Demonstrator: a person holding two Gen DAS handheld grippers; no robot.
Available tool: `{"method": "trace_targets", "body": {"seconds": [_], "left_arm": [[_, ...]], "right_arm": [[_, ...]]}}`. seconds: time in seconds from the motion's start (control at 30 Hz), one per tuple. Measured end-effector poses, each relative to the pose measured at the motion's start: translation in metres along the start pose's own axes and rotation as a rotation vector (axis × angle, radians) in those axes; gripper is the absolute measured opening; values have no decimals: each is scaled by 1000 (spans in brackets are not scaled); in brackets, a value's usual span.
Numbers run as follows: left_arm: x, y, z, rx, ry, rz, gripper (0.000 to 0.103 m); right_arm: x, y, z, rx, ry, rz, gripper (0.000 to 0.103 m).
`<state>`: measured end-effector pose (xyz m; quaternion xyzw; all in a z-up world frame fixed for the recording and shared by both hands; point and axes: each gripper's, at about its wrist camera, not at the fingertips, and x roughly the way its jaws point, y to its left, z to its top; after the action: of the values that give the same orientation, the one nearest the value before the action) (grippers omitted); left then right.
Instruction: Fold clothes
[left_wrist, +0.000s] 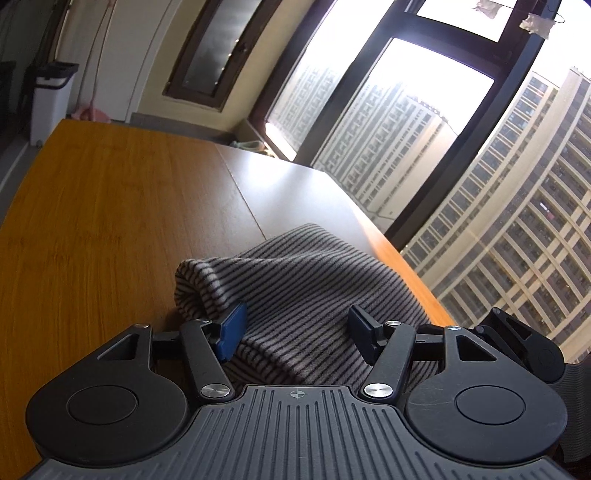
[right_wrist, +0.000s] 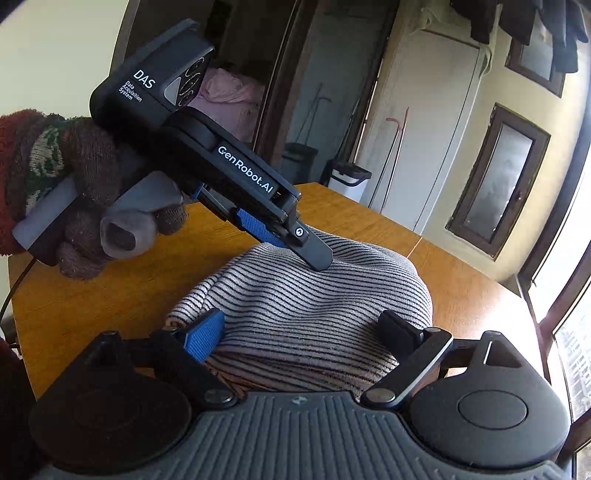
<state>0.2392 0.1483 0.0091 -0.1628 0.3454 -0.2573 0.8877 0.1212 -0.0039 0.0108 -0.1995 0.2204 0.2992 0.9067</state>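
The striped cloth (right_wrist: 306, 317) sits bunched up on the wooden table (right_wrist: 110, 295) near its edge, and with the right gripper (right_wrist: 299, 332) spread wide and the left gripper (left_wrist: 295, 328) half open (neither is pinching it), the fold could flop open.

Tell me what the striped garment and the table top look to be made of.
Striped garment: apparently a soft knit, perhaps fleecy; fine dark and pale stripes, fuzzy matte surface, rounded folds. Table top: looks like wood or bamboo-pattern laminate; orange-brown, straight grain lines, a seam, and a smooth finish that reflects window glare.
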Motion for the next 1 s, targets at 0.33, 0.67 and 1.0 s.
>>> {"method": "trace_targets", "body": {"seconds": [0.33, 0.67, 1.0], "left_arm": [[0, 9, 0, -25, -1, -21, 66], [-3, 14, 1, -38, 5, -9, 66], [-1, 8, 2, -12, 8, 2, 66]], "right_arm": [[-56, -36, -37, 95, 56, -26, 89], [-59, -59, -25, 240, -6, -12, 36], [-52, -82, -63, 337, 99, 3, 23]]}}
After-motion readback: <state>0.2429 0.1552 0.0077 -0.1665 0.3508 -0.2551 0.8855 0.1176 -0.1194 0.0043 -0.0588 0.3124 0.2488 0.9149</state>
